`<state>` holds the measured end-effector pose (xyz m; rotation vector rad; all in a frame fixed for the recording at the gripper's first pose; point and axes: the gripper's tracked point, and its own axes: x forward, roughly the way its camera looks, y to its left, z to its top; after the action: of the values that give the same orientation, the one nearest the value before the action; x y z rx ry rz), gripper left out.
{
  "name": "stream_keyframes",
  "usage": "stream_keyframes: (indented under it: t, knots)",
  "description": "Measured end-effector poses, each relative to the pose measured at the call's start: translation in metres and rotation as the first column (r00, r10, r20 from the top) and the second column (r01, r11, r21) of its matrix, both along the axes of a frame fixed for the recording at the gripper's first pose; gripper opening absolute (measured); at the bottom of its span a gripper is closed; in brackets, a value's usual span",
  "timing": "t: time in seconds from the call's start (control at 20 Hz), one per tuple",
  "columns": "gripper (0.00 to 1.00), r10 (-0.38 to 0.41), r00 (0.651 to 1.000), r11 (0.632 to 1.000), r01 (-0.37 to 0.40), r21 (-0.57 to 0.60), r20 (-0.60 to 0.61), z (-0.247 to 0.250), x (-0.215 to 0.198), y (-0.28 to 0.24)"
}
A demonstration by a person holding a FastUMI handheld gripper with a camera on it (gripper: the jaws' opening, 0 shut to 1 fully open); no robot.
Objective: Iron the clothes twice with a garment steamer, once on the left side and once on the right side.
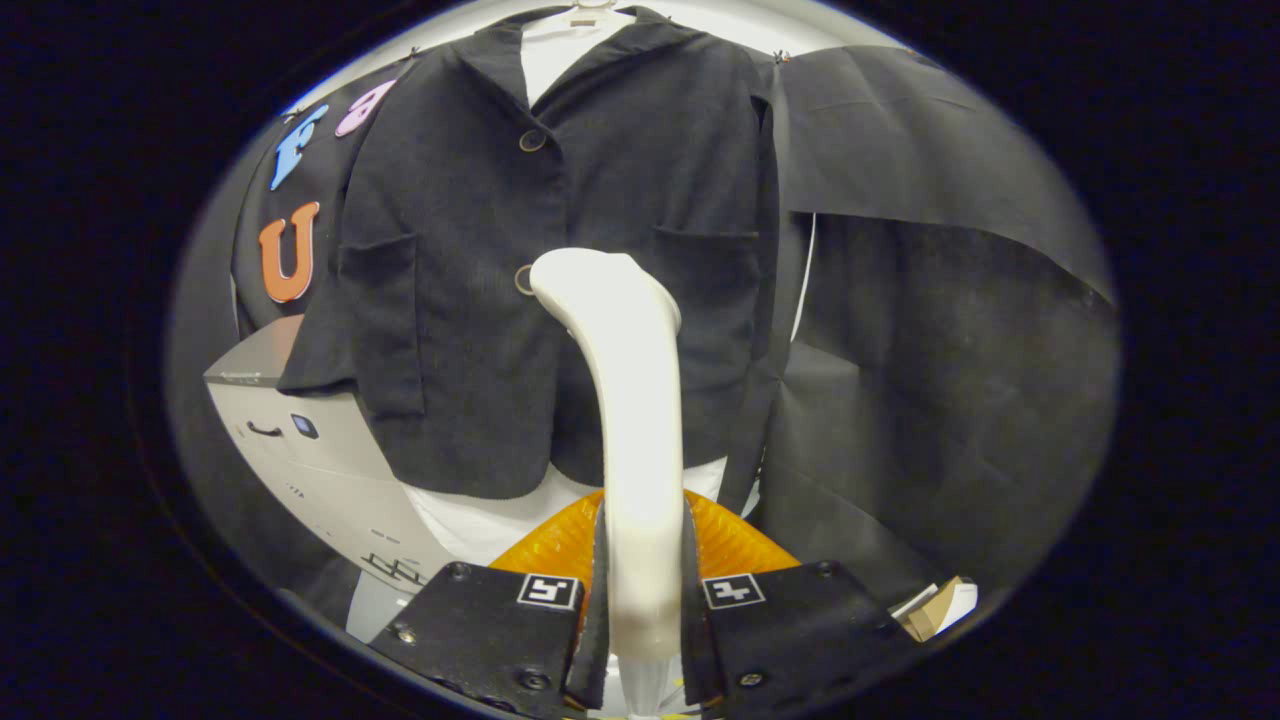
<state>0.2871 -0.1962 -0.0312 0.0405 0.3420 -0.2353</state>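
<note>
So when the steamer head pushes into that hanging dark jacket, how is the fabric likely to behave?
The dark jacket will probably give and swing, since it hangs loose from a hanger. Its hem looks soft, so likely floppy. The steamer, clamped in the hand-held gripper, looks rigid.

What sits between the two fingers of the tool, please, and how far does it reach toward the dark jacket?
In the gripper view, the steamer's white handle is clamped between the tool fingers; its head rises in front of the hanging dark jacket, near the middle button.

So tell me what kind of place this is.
Probably a staged test booth, not a home: black cloth wall, a dark jacket hung up for steaming, and the gripper shut on a white garment steamer.
</note>
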Motion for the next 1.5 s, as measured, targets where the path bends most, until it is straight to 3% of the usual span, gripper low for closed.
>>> stream_keyframes:
  t: [0.65,1.35,1.5]
  knots:
    - [0.32,-0.012,0.996,1.0,0.013,0.003,-0.089,-0.049,-0.008,0.001]
    - [0.32,-0.023,0.997,0.998,0.027,0.057,-0.074,-0.039,-0.011,0.006]
    - [0.32,-0.029,0.998,0.997,0.033,0.075,-0.055,-0.023,-0.036,0.016]
